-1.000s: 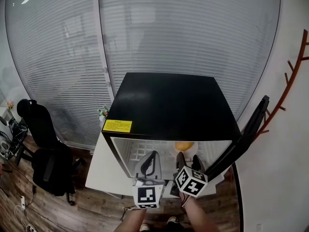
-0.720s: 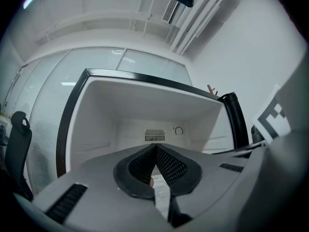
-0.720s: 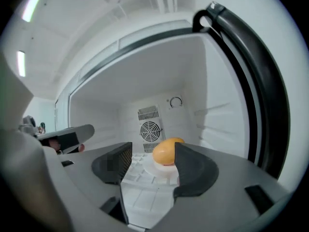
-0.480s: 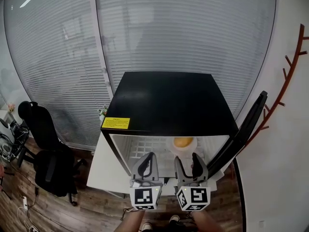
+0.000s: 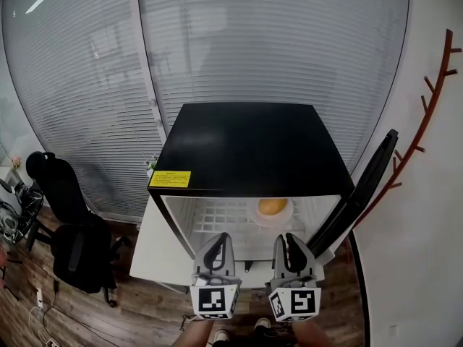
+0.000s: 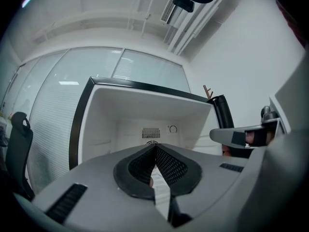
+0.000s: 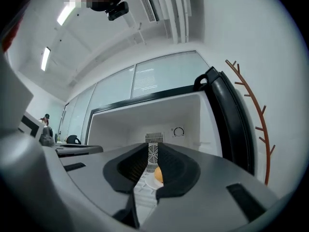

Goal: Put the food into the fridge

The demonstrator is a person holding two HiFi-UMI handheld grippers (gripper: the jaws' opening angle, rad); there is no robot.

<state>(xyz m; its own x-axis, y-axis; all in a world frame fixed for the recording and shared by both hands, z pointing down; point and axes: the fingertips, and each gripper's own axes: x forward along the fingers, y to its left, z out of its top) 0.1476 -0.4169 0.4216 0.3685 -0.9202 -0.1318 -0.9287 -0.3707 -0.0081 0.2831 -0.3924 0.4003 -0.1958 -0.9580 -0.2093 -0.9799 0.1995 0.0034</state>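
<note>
A small black fridge stands open, its door swung to the right. On its white wire shelf lies a white plate with a round orange piece of food. Both grippers hover side by side just outside the opening, pointing in. My left gripper is shut with nothing in it; its pads meet in the left gripper view. My right gripper is closing, with a narrow gap left and nothing between its jaws. Through that gap the right gripper view shows the food inside the fridge.
The fridge sits on a low white table. A black office chair and a black bag stand at the left on the wood floor. A red-brown coat rack hangs on the right wall. Glass walls with blinds lie behind.
My right gripper has drawn back out of the fridge, leaving the plate with the food on the shelf, and its jaws have narrowed. The left gripper has barely shifted.
</note>
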